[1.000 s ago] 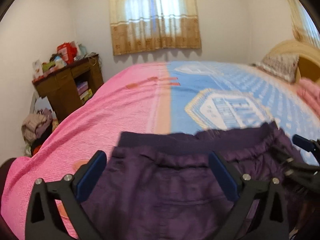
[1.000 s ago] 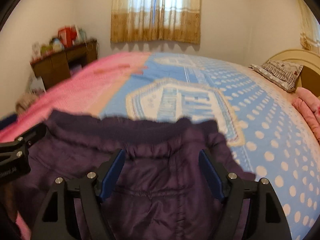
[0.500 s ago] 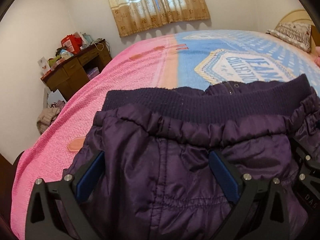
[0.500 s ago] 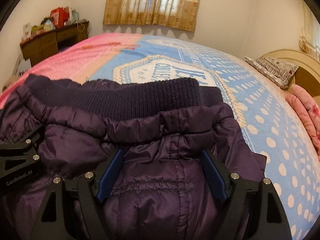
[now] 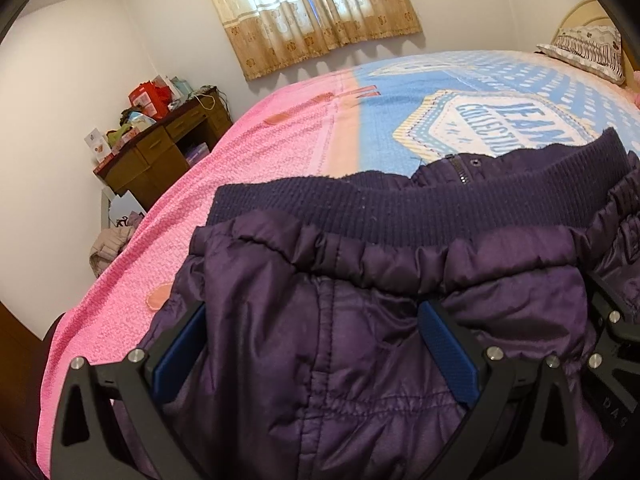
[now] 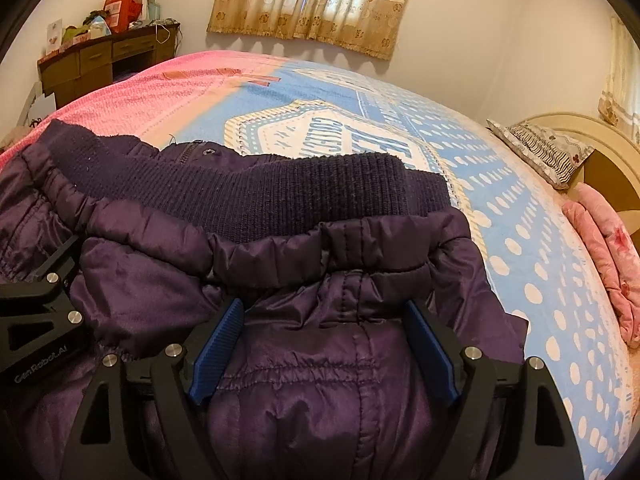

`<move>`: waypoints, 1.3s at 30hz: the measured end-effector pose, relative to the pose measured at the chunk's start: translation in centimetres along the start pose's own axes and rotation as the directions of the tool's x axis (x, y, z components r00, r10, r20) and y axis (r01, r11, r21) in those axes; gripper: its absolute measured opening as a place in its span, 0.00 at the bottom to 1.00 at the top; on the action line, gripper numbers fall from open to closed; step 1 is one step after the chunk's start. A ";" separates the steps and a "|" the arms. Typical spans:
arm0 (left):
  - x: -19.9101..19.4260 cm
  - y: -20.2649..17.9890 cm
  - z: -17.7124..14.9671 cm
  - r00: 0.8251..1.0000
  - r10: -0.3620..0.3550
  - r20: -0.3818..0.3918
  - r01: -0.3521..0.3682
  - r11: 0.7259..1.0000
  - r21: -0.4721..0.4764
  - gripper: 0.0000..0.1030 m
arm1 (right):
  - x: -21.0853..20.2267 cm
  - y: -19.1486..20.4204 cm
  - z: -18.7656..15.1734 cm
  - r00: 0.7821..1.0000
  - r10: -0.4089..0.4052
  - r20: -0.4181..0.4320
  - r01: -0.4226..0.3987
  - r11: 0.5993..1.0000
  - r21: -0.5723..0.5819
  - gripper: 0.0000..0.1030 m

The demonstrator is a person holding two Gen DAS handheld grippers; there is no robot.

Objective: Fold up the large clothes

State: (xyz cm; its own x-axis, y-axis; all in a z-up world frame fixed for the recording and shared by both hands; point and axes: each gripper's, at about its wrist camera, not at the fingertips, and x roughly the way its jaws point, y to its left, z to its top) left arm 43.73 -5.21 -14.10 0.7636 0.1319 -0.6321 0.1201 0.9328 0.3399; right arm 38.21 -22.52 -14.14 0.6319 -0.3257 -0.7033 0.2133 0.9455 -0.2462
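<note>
Nearest the cameras, the jacket [image 5: 360,340] is spread under both grippers, its padded purple fabric bunched up between the fingers. The left gripper [image 5: 316,340] is held wide, and its blue pads [image 5: 448,344] are not seen pressing the cloth. The right gripper [image 6: 324,344] is likewise spread; its jaws have just been opening, with jacket fabric lying between them but not pinched. Nothing is gripped by either claw.

Just beyond the fingers, the gathered seam and the ribbed hem [image 6: 280,192] are laid across the bed [image 5: 248,168], with a zipper end and snap [image 5: 464,168] showing at the hem's far edge. The jacket rests on the pink and blue bedspread, near its close edge.

Farther off, a pillow [image 6: 540,148] is seen at the headboard, a cluttered desk [image 5: 160,148] stands against the wall, and a curtained window [image 6: 316,0] is behind.

The risk is judged to lie in the slick, puffy fabric: once released, the fold could spring back or slide out of line. If the next grasp is taken on one layer only, the layers could be dragged apart and the hem skewed.
</note>
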 end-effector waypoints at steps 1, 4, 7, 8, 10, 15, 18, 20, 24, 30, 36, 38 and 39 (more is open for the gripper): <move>0.0 0.0 0.0 1.000 0.001 0.000 -0.001 1.000 0.000 1.00 | -0.1 0.2 0.0 1.000 -0.010 0.003 0.010 1.000 -0.006 0.80; 0.0 0.0 0.0 1.000 0.001 0.001 -0.001 1.000 0.000 1.00 | -0.2 0.3 -0.1 1.000 -0.019 0.007 0.019 1.000 -0.011 0.80; 0.0 0.0 0.0 1.000 0.001 0.000 -0.001 1.000 0.000 1.00 | -0.2 0.3 -0.2 1.000 -0.024 0.008 0.025 1.000 -0.017 0.80; 0.0 0.0 0.0 1.000 0.001 0.000 -0.001 1.000 0.000 1.00 | -0.2 0.4 -0.1 1.000 -0.029 0.008 0.030 0.999 -0.022 0.80; 0.0 -0.1 -0.1 1.000 0.003 0.000 -0.003 1.000 0.001 1.00 | -0.2 0.5 -0.2 0.999 -0.035 0.008 0.035 0.999 -0.027 0.80; -0.1 -0.2 0.0 1.000 0.012 0.002 -0.012 1.000 0.008 1.00 | -0.2 0.6 -0.1 0.999 -0.047 0.010 0.047 0.998 -0.037 0.80; -0.3 -0.2 -0.1 1.000 0.021 0.004 -0.021 1.000 0.012 1.00 | -0.3 1.0 0.1 0.998 -0.064 0.013 0.065 0.997 -0.050 0.80; -0.3 -0.3 -0.1 1.000 0.027 0.006 -0.028 0.999 0.017 1.00 | -0.2 1.3 0.1 0.997 -0.075 0.015 0.076 0.995 -0.059 0.80; -0.5 -0.5 -0.1 0.999 0.043 0.011 -0.043 0.999 0.026 1.00 | -0.2 1.6 0.1 0.996 -0.091 0.017 0.092 0.993 -0.071 0.80; -0.9 -0.1 0.0 1.000 0.017 0.013 -0.017 0.999 0.029 1.00 | -0.5 1.1 0.3 0.998 -0.059 0.012 0.060 0.997 -0.051 0.81; -4.7 5.2 0.4 0.977 -0.212 0.014 0.212 0.977 -0.025 1.00 | -4.6 -1.7 0.1 0.997 0.060 0.038 -0.061 0.998 0.011 0.82; -6.6 9.1 0.1 0.960 -0.267 0.085 0.272 0.961 -0.053 1.00 | -6.8 -1.5 -0.4 0.992 0.070 0.104 -0.070 0.998 -0.002 0.83; -6.9 10.3 0.1 0.955 -0.279 0.103 0.287 0.956 -0.064 1.00 | -8.4 -0.9 -0.9 0.986 0.092 0.140 -0.091 0.996 -0.015 0.83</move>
State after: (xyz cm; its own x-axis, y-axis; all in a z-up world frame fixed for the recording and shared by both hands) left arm 39.74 3.46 -6.19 0.7607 -0.1693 -0.6266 0.2933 0.9508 0.0992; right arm 32.03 -20.60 -8.61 0.7472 -0.2331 -0.6224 0.1435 0.9710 -0.1913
